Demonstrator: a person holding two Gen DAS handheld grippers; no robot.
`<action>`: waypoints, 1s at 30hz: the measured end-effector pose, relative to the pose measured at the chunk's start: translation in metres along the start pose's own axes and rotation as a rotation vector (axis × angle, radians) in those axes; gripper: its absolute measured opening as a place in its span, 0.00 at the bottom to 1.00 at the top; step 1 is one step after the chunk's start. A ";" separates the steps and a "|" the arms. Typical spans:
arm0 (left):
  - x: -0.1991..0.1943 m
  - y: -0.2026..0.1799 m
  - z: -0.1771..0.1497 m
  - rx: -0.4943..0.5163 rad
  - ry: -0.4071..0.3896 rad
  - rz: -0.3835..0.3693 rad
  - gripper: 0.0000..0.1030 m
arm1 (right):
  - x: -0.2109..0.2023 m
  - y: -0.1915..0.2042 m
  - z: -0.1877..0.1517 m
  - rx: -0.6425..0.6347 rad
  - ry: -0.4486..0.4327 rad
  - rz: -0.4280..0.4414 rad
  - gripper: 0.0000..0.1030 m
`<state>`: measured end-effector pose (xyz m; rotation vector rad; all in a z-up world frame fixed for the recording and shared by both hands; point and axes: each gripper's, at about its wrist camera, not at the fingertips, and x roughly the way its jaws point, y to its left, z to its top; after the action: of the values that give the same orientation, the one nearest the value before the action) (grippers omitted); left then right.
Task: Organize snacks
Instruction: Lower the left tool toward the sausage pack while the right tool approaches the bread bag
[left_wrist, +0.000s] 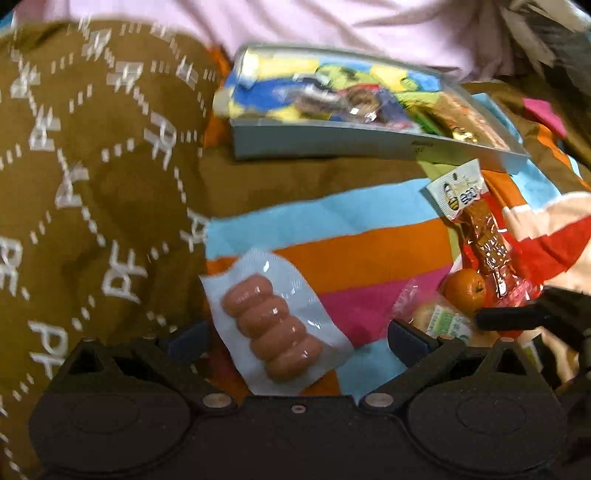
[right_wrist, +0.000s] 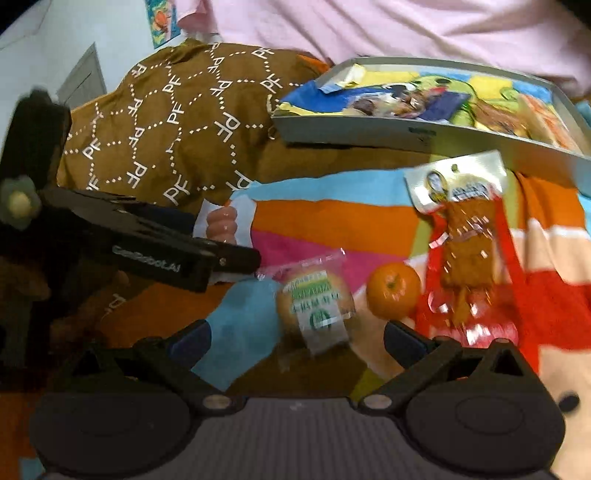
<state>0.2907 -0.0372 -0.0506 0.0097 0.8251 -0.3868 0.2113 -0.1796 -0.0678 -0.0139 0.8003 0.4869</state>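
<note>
Closest in, the left gripper (left_wrist: 295, 336) hangs with its jaws spread wide over a vacuum-sealed pack of sausages (left_wrist: 275, 325), which lies flat on the striped cloth (left_wrist: 332, 221) between the two blue-tipped fingers, touched by neither as far as one can see. Over on the right, the right gripper (right_wrist: 297, 338) is likewise spread open, empty, with a wrapped bun (right_wrist: 317, 308) lying on the cloth just ahead of its gap. Just beside the bun, at about three o'clock from it, sits a small orange (right_wrist: 393, 291), and touching or nearly touching the orange on its far side is a clear packet of brown dried meat (right_wrist: 463, 243) with a white header card, stretching away toward one o'clock. In the right wrist view the left gripper itself shows at nine o'clock, above the sausages. Farther back, at twelve o'clock, a shallow grey tray (right_wrist: 369, 138) lies on the bedding, already holding several colourful snack packets, too blurred to name. At ten o'clock a brown quilt (left_wrist: 92, 166) printed with white letters is heaped up, and beyond everything lies pale pink fabric (left_wrist: 295, 26).
</note>
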 end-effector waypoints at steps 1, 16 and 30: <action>0.004 0.003 0.001 -0.034 0.024 -0.015 0.99 | 0.006 -0.001 0.001 -0.008 0.015 -0.007 0.98; 0.004 0.012 0.006 -0.112 0.046 0.030 0.76 | 0.022 0.006 0.009 -0.105 0.082 -0.091 0.69; 0.008 0.015 0.016 -0.174 0.119 0.027 0.89 | 0.016 0.006 0.009 -0.124 0.067 -0.092 0.76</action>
<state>0.3120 -0.0283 -0.0472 -0.1189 0.9736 -0.2897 0.2238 -0.1661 -0.0715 -0.1817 0.8308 0.4505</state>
